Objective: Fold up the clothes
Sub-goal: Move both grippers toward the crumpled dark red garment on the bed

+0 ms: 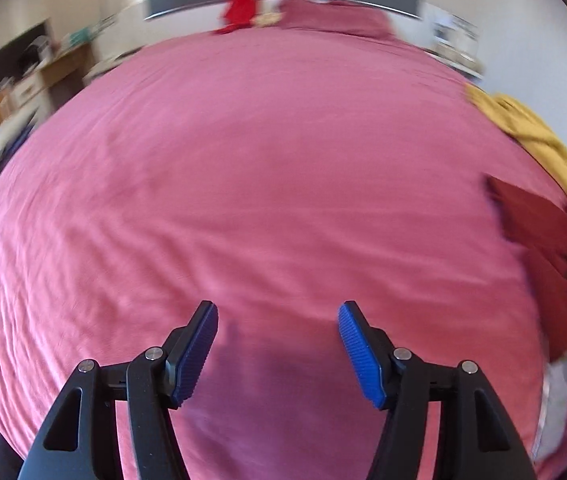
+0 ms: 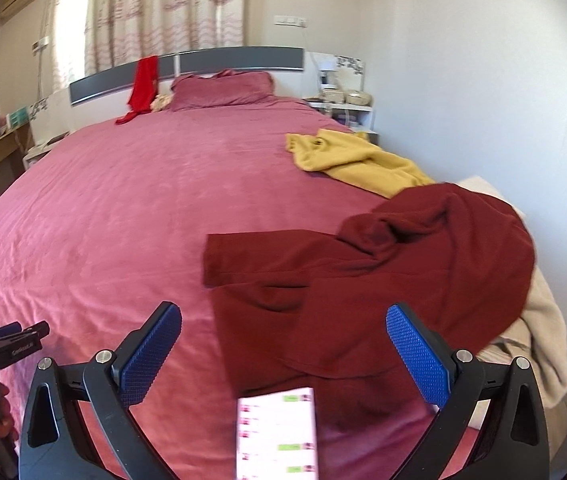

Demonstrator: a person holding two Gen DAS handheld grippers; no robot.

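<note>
A dark red garment (image 2: 371,280) lies rumpled on the right part of the pink bed (image 2: 123,208), one sleeve stretched flat toward the left. My right gripper (image 2: 283,320) hovers open just in front of it, nothing between its blue pads (image 2: 417,356). Farther back lies a crumpled yellow garment (image 2: 355,160). In the left wrist view the same dark red garment (image 1: 555,248) and yellow garment (image 1: 531,132) sit at the right edge. My left gripper (image 1: 277,316) is open over bare pink sheet (image 1: 243,180), well left of the clothes.
A bright red cloth (image 2: 145,84) hangs over the grey headboard (image 2: 239,58) next to a pink pillow (image 2: 223,88). A beige cloth (image 2: 543,320) lies at the bed's right edge. A pink-and-white sheet of paper (image 2: 277,432) lies near my right gripper. A nightstand (image 2: 343,108) stands back right.
</note>
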